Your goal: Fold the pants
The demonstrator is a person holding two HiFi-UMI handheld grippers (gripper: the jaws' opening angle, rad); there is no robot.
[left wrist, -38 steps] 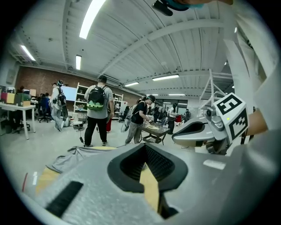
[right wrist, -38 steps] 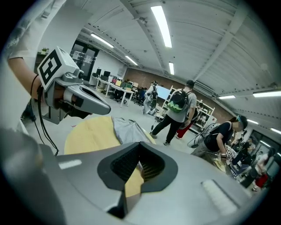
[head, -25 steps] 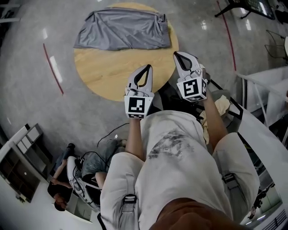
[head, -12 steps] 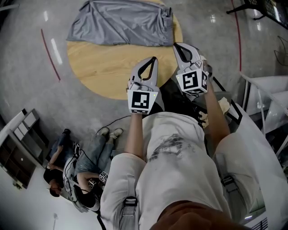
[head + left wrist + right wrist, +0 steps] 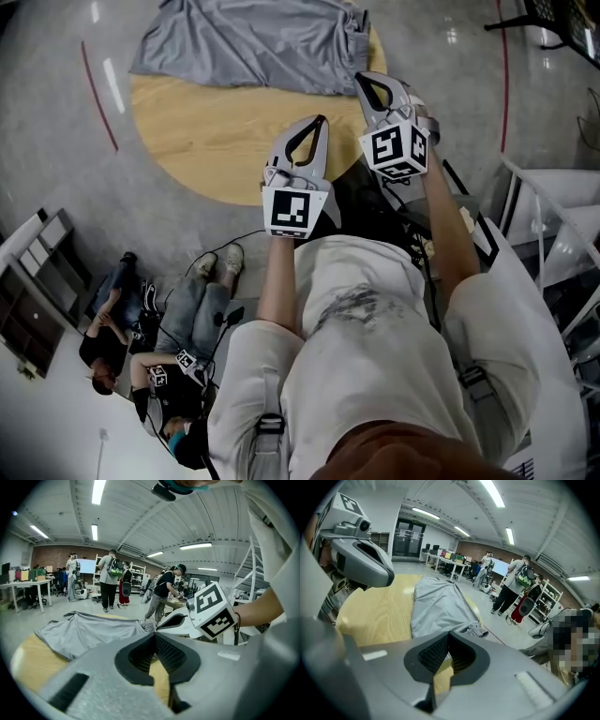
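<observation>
Grey pants (image 5: 246, 42) lie spread on the round wooden bench (image 5: 202, 141); left gripper (image 5: 320, 123) and right gripper (image 5: 360, 80) hover above its near edge, fingers together, empty.

Here's the round, pale wooden tabletop (image 5: 206, 131), standing on a glossy grey floor (image 5: 56, 169) marked with a thin red line (image 5: 98, 98). One thing lies on it: the grey pants (image 5: 253, 42), spread flat and a little rumpled across the far side, waistband at the right rim, cloth reaching the left rim. The near half is bare wood.
</observation>
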